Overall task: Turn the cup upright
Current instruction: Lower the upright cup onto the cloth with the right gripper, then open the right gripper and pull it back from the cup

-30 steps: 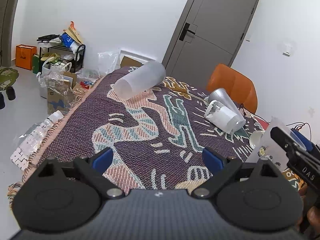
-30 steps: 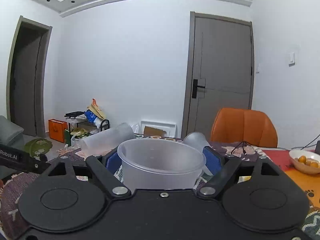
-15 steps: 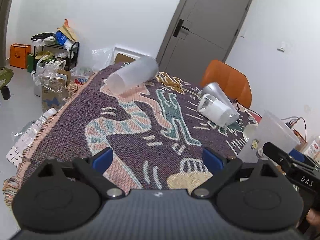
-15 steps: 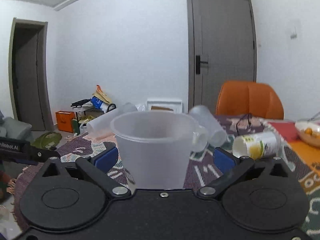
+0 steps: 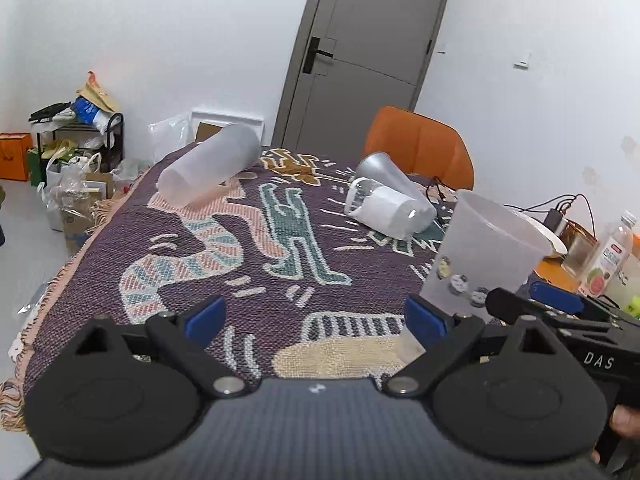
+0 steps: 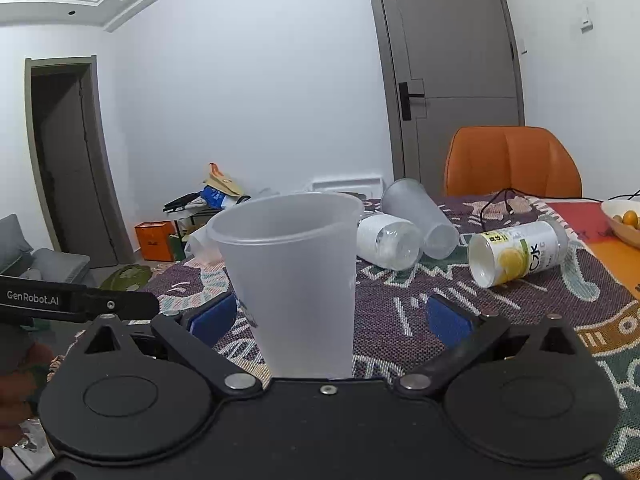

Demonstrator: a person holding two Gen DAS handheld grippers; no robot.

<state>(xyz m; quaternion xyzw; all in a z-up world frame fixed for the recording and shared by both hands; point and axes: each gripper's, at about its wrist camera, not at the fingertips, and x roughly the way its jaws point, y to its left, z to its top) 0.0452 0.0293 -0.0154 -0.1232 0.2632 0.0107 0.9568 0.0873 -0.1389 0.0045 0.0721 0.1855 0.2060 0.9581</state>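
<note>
Cup (image 6: pixel 296 280) stands upright on the patterned cloth (image 5: pixel 256 264) between my right gripper (image 6: pixel 328 316) fingers, which are spread wide and clear of its walls. My left gripper (image 5: pixel 316 316) hangs wide apart too, holding nothing, just beside it.

Black tongs (image 5: pixel 312 316) with blue pads (image 6: pixel 210 316), silver screws, white "DAS" and "GenRobot.AI" lettering.

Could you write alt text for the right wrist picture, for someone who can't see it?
A frosted cup stands upright between the open right gripper, above a patterned cloth. Behind it three more cups lie on their sides.
</note>
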